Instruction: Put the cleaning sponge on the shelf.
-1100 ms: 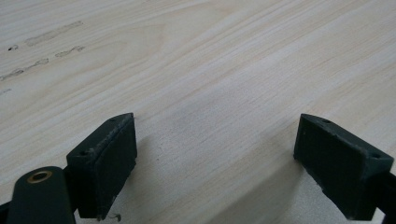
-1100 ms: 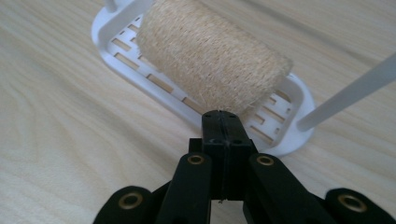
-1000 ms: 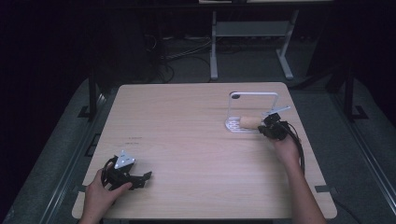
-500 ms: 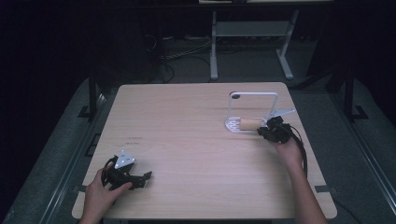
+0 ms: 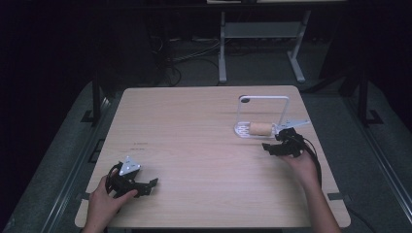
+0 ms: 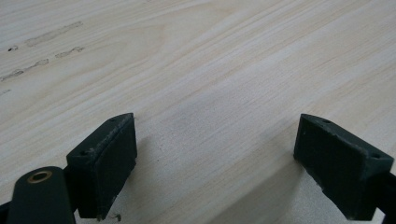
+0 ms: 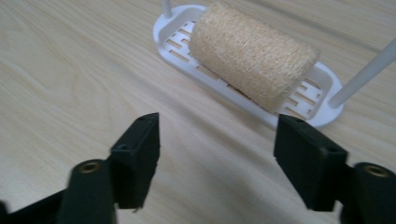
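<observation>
The left gripper [image 5: 145, 187] rests low near the front-left corner of the wooden table [image 5: 194, 141], jaws spread wide over bare wood. At the right, a tan loofah roll [image 7: 252, 53] lies on a white slatted rack [image 7: 177, 42]; the right gripper [image 5: 272, 147] hovers just beside it, jaws released and empty.

The high view looks forward and down from above the person's side onto the whole wooden table [image 5: 204, 145], with floor and a metal stand beyond. The left gripper view sits low and close over bare tabletop [image 6: 196, 70] near the front-left corner. The right gripper view, equally close, faces the loofah roll [image 7: 252, 51] on its white rack [image 7: 177, 42], which the high view also takes in at the table's right.
</observation>
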`<state>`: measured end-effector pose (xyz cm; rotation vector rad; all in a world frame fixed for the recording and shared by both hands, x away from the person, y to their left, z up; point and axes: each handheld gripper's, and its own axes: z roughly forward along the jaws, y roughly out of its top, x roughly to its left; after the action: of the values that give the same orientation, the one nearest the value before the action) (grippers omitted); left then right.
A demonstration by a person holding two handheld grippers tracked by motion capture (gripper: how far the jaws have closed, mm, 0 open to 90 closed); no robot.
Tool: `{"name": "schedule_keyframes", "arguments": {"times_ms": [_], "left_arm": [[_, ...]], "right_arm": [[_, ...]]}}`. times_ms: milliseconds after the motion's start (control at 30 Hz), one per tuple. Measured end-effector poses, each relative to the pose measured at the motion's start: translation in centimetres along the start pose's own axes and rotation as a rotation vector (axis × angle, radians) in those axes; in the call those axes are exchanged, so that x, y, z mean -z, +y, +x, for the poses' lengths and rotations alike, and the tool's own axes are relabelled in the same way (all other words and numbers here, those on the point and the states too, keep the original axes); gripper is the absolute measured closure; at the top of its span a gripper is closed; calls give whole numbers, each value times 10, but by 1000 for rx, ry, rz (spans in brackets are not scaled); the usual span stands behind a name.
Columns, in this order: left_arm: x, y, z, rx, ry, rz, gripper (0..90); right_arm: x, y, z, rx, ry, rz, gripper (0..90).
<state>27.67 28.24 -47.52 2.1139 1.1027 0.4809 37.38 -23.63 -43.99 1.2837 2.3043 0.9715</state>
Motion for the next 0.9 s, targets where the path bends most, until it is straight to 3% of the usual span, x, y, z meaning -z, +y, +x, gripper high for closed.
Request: {"name": "schedule_keyframes", "arguments": {"times_ms": [233,400,900], "left_arm": [[0,0,0,0,0,0,127],[0,0,0,0,0,0,127],[0,0,0,0,0,0,127]], "right_arm": [[6,-10,15,1,17,-17,133],[12,-17,27,18,4,-23,125],[27,-47,50,41,43,-41,84]]}}
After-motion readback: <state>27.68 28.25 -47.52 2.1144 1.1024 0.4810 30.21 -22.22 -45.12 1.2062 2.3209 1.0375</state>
